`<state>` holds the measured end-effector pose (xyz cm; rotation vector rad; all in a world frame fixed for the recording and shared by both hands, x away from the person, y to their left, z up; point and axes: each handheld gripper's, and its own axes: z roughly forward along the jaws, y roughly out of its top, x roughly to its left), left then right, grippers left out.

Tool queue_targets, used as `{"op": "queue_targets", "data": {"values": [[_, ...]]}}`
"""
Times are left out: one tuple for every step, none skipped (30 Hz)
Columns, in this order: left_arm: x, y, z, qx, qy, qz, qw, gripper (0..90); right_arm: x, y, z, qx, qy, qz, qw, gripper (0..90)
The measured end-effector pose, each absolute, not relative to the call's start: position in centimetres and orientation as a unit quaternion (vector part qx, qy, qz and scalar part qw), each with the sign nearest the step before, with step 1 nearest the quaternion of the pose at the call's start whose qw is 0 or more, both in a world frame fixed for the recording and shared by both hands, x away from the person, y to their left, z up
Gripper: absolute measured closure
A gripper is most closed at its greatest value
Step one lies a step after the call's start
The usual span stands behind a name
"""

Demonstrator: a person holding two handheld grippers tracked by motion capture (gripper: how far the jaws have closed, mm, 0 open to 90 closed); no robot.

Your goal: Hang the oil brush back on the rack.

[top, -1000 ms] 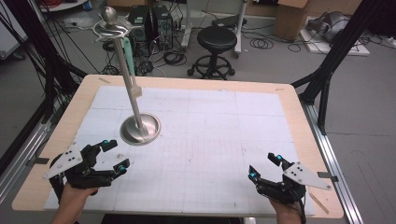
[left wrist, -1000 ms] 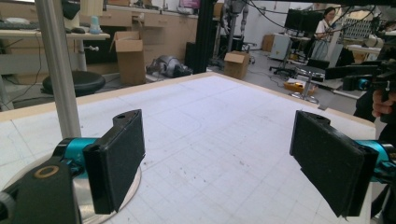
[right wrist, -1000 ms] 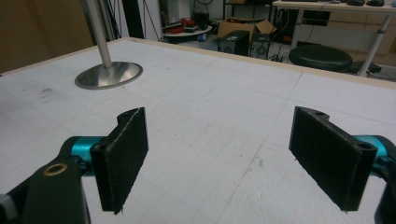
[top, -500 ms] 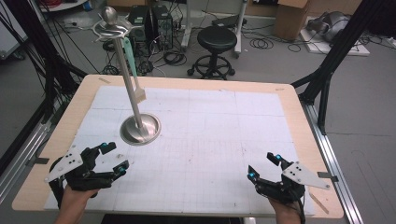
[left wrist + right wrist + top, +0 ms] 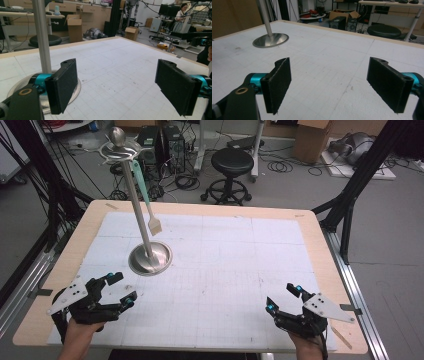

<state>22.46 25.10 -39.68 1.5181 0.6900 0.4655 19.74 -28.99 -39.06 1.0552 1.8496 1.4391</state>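
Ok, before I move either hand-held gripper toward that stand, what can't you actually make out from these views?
- Stand top: cut off by the upper edge in both gripper views; the pole runs out of frame.
- Brush hanging from the stand's ring: in the high view its hook point is too small to tell how it is attached.
- Stand base: in the left gripper view, partly hidden behind the left hand-held gripper's near jaw.
- Right hand-held gripper: high view, underside hidden by its grey plate.
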Motion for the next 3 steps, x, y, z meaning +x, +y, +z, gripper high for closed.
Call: {"op": "queue_targets", "data": {"values": [[22.47, 25.14, -39.68, 0.668, 0.305, 0.204, 0.648, 18.6, 19.75, -28.96, -39.08, 0.395, 0.691, 0.537, 0.281, 19.0], [22.49, 25.17, -39.68, 0.668, 0.305, 0.204, 0.647, 18.6, 19.74, -28.93, -39.09, 0.396, 0.691, 0.536, 0.279, 19.0], [22.49, 25.17, -39.68, 0.668, 0.305, 0.204, 0.647, 18.6, 19.74, -28.93, -39.09, 0.396, 0.691, 0.536, 0.279, 19.0]]}}
